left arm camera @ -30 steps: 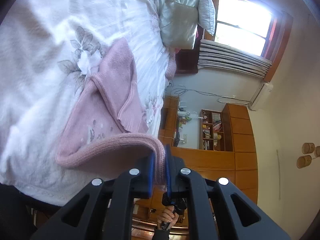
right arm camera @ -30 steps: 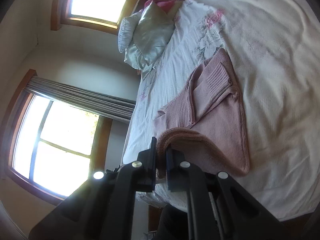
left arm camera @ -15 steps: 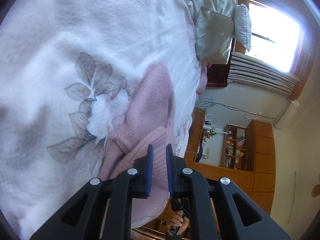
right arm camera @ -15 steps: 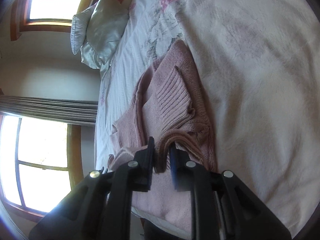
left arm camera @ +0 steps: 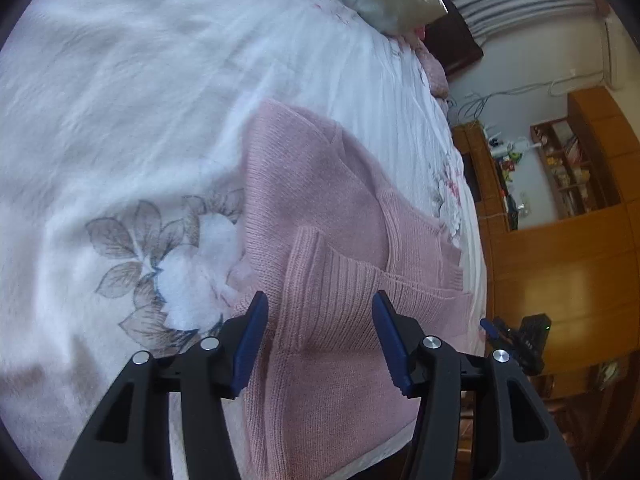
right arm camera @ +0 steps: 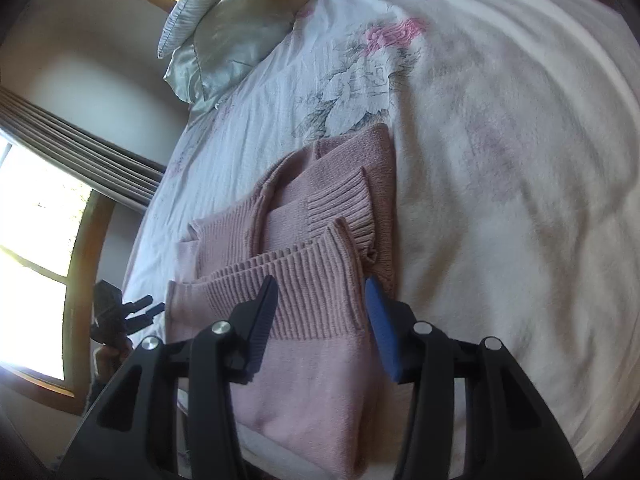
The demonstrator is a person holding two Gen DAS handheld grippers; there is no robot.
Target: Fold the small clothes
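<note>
Jaws of both grippers gape above the folded pink sweater [left arm camera: 340, 216].

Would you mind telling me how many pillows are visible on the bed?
2, both at the head of the bed near the window: a shiny pale green pillow and a striped pillow behind it. Others may be hidden.

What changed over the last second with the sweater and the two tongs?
Both tongs let go: the left tongs and right tongs, each shut on the sweater's lifted edge a second ago, now stand open over it. That edge was carried over and laid down, so the pink sweater lies folded flat. The sweater stays on the floral bedspread, pillows as before.
</note>
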